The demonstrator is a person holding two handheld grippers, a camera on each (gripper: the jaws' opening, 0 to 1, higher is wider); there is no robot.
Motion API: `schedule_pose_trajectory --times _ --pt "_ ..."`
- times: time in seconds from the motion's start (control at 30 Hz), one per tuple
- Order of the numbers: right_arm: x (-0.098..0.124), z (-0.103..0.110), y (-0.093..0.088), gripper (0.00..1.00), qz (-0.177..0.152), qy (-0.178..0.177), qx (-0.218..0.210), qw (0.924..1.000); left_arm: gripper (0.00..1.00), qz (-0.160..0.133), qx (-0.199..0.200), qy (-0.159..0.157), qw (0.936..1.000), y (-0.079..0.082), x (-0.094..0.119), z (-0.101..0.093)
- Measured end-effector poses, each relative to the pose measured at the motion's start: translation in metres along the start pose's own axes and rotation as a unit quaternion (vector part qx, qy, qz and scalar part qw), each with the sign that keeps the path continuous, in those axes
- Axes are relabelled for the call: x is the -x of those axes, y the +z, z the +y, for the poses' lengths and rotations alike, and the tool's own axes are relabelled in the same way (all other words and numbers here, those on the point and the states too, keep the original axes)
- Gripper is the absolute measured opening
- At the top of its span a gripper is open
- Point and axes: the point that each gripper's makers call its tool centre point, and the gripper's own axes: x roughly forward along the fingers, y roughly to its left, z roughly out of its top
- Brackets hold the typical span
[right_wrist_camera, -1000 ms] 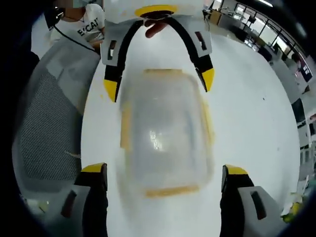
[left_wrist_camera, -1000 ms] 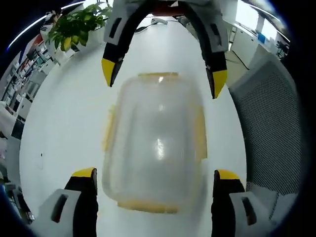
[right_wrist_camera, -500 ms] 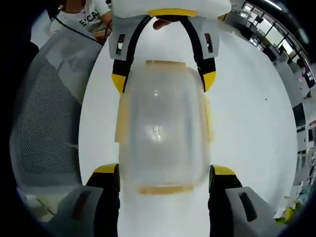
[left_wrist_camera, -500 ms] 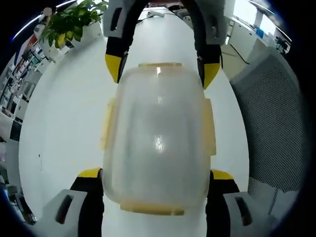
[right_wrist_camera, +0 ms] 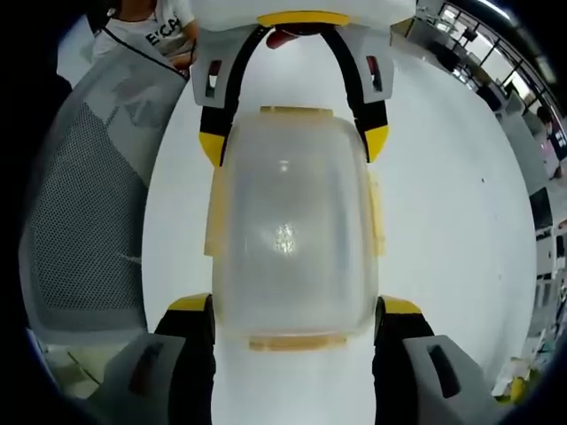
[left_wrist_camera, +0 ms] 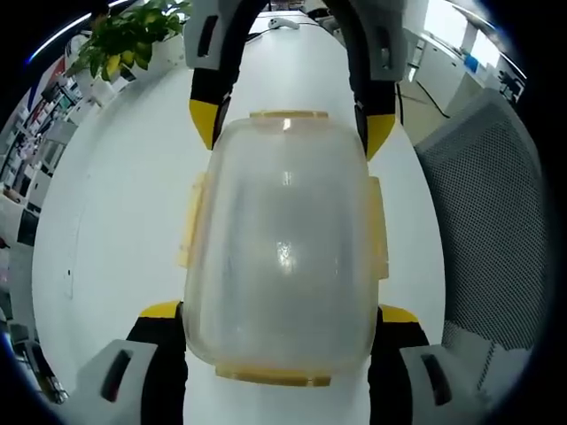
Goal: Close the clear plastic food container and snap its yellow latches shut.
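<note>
Now almost nothing differs from half a second back: both my tongs still clamp the same box, and the blur of a second ago, when my jaws stood wide of it, is gone.

In the left gripper view, I count one plant (left_wrist_camera: 133, 40) at far left, one white table (left_wrist_camera: 115, 204), one clear container (left_wrist_camera: 283, 257) lying in the middle of it, and one mesh chair (left_wrist_camera: 487, 230) at right. Four yellow latches (left_wrist_camera: 192, 221) show, one on each side of the box. My left gripper (left_wrist_camera: 283, 314) presses its yellow tips against the near end's two sides; my right gripper (left_wrist_camera: 288, 133) reaches in from the far end, tips touching the far corners.

In the right gripper view, the chair (right_wrist_camera: 84, 204) sits left, the container (right_wrist_camera: 292, 226) centre. My right gripper (right_wrist_camera: 297, 310) squeezes the near end, and my left gripper (right_wrist_camera: 292, 146) clasps the far end.
</note>
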Motion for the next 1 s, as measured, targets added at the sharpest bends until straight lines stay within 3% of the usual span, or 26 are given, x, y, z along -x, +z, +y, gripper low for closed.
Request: schedule_pose_trajectory --times 0.3,1.0 --pt "-0.002 -0.001 0.004 0.7 0.006 0.005 0.016 0.9998 0.82 -0.016 0.018 0.004 0.9997 -0.003 0.002 -0.002" --pt "-0.015 -0.013 0.032 0.71 0.017 0.016 0.058 0.998 0.83 0.008 0.056 0.017 0.9983 -0.033 0.01 0.004"
